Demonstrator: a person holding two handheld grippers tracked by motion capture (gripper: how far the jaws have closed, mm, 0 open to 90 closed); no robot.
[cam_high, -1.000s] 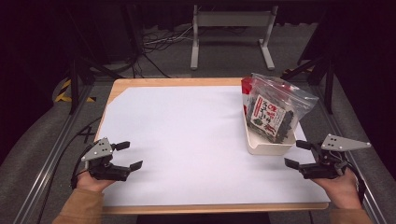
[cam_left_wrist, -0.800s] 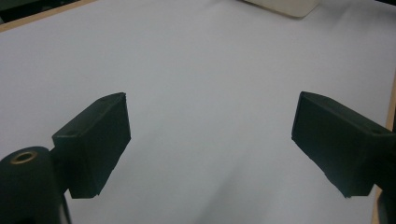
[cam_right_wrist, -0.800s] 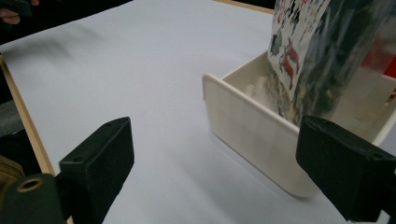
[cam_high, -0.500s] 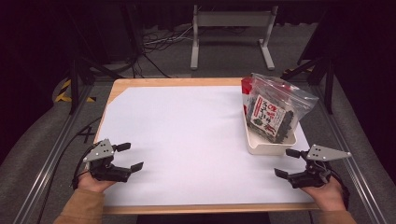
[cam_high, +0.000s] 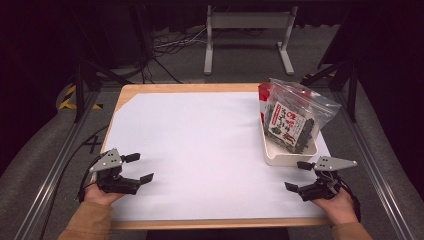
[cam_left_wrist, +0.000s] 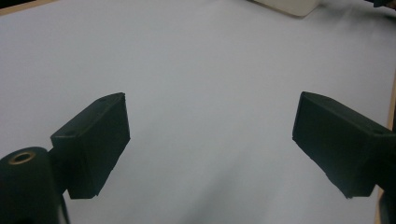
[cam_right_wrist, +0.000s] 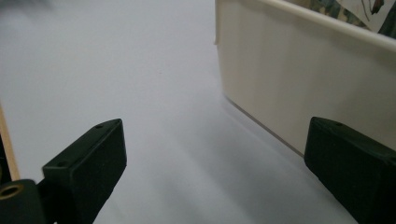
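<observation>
L gripper: jaws wide apart, nothing between them, just bare white sheet under and ahead. Sits at near-left corner of the table, pointing in toward the middle. In the left gripper view both black pads frame plain sheet, w/ a corner of the tray at the far top edge. Looks like a rest pose, hand low at the table edge, well apart from anything to grab.

R gripper: jaws also spread, empty. It's near the front-right edge, just beside the near end of the tray, aimed left across the sheet. In the right gripper view the tray wall rises close to the right-hand pad; whether pad touches wall, can't tell. Left pad is over open sheet. Prob. lined up so one jaw could go outside the wall, but that's a guess w/o a task given.

Bag: clear zip bag w/ dark contents and a red/white label, standing tilted in the tray, leaning toward far-right, its top well above the rim. Tray keeps it propped; loose on the sheet it would likely flop over.

Tray sits at right side of the sheet, long side running front to back. Floor beyond has cables and a grey stand, well apart from the work.
</observation>
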